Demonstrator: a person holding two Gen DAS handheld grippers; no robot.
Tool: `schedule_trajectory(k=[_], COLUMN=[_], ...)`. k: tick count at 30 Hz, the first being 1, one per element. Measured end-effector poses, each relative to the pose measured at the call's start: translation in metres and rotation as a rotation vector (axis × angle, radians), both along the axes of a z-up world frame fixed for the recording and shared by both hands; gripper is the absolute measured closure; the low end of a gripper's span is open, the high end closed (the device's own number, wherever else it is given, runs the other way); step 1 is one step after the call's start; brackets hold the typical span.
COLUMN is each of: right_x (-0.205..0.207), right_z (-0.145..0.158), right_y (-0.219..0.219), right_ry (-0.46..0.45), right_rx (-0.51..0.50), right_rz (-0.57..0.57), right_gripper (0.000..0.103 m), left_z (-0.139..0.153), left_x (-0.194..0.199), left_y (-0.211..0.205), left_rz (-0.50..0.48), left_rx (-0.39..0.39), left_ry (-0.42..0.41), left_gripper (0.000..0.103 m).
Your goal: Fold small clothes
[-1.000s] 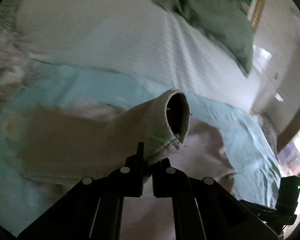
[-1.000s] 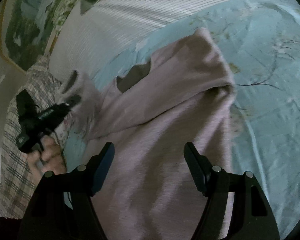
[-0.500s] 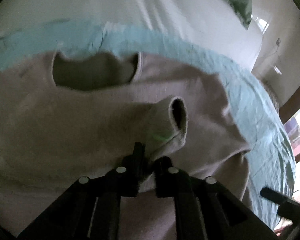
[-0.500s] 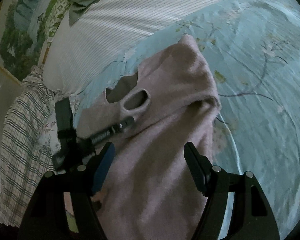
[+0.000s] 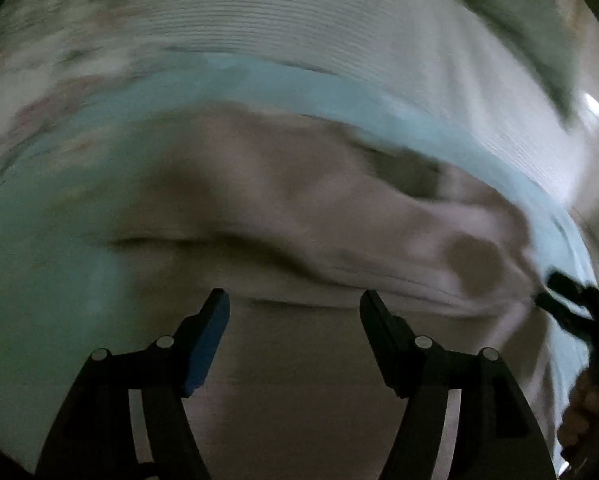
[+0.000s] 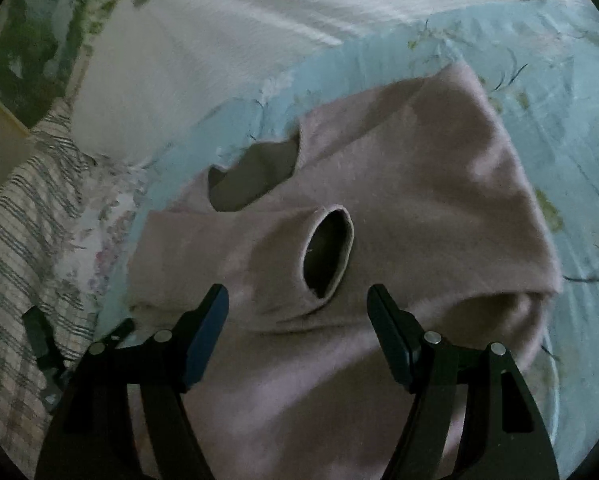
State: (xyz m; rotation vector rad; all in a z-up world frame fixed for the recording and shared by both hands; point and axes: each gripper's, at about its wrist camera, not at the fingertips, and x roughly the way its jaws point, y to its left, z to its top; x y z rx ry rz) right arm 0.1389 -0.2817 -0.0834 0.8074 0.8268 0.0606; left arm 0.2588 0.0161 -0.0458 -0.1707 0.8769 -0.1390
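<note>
A small pale pink sweater point(image 6: 419, 184) lies on a light blue floral bedsheet point(image 6: 539, 60). One sleeve is folded across its body, with the open cuff point(image 6: 327, 252) near the middle and the neck opening point(image 6: 251, 176) beyond it. My right gripper point(image 6: 297, 300) is open and empty, just above the sweater below the cuff. In the blurred left wrist view the sweater point(image 5: 299, 200) fills the centre; my left gripper point(image 5: 293, 304) is open and empty over it. The right gripper point(image 5: 567, 300) shows at that view's right edge.
A white ribbed pillow or blanket point(image 6: 259, 20) lies beyond the sheet. A plaid cloth point(image 6: 23, 240) lies at the left. A green cloth point(image 5: 519, 12) sits at the back. A hand point(image 5: 587, 408) shows at the right edge.
My left gripper has opened and let go of the sleeve cuff, which now lies on the sweater's body. The left gripper has drawn back toward the left. The right gripper stays open.
</note>
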Motion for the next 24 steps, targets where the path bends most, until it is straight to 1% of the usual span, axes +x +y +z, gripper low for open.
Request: schedule_trajectory(k=[3, 5, 6, 7, 9, 11, 13, 15, 17, 18, 20, 22, 23, 24], right_x=[0.018, 0.029, 0.032, 0.036, 0.041, 0.040, 0.031, 0.013, -0.006, -0.013, -0.021, -0.028, -0.030, -0.033], right_z=[-0.012, -0.018, -0.019, -0.019, -0.015, -0.003, 0.024, 0.052, 0.069, 0.070, 0.062, 0.041, 0.028, 0.012], right_y=[0.005, 0.008, 0.009, 0.010, 0.012, 0.007, -0.002, -0.021, -0.044, -0.052, -0.068, -0.080, -0.083, -0.086], right_ry=[0.045, 0.065, 0.065, 0.061, 0.054, 0.018, -0.065, -0.146, -0.182, -0.180, -0.141, -0.065, -0.030, 0.020], right_rx=[-0.016, -0.017, -0.016, -0.018, -0.012, -0.004, -0.025, -0.034, -0.064, -0.072, -0.090, -0.107, -0.109, -0.119], right_rz=[0.008, 0.019, 0.023, 0.032, 0.050, 0.053, 0.038, 0.005, -0.041, -0.053, -0.071, -0.095, -0.102, -0.108], right_gripper=[0.031, 0.031, 0.031, 0.036, 0.095, 0.095, 0.096, 0.096, 0.096, 0.096, 0.097, 0.098, 0.099, 0.099], left_z=[-0.011, -0.021, -0.024, -0.029, -0.039, -0.041, -0.039, -0.037, -0.037, -0.036, -0.036, -0.036, -0.035, -0.034], left_x=[0.010, 0.017, 0.020, 0.024, 0.031, 0.037, 0.042, 0.048, 0.053, 0.055, 0.054, 0.051, 0.049, 0.046], left_y=[0.042, 0.061, 0.063, 0.067, 0.066, 0.062, 0.058, 0.055, 0.054, 0.053, 0.050, 0.047, 0.045, 0.045], left_rz=[0.108, 0.146, 0.151, 0.153, 0.146, 0.150, 0.148, 0.151, 0.153, 0.152, 0.146, 0.146, 0.150, 0.158], left_rx=[-0.012, -0.030, -0.032, -0.034, -0.020, 0.016, 0.052, 0.077, 0.098, 0.109, 0.131, 0.149, 0.161, 0.167], left_ry=[0.035, 0.065, 0.072, 0.081, 0.104, 0.097, 0.092, 0.087, 0.084, 0.081, 0.072, 0.062, 0.058, 0.055], left_gripper=[0.035, 0.035, 0.035, 0.035, 0.035, 0.035, 0.035, 0.035, 0.038, 0.041, 0.045, 0.055, 0.057, 0.063])
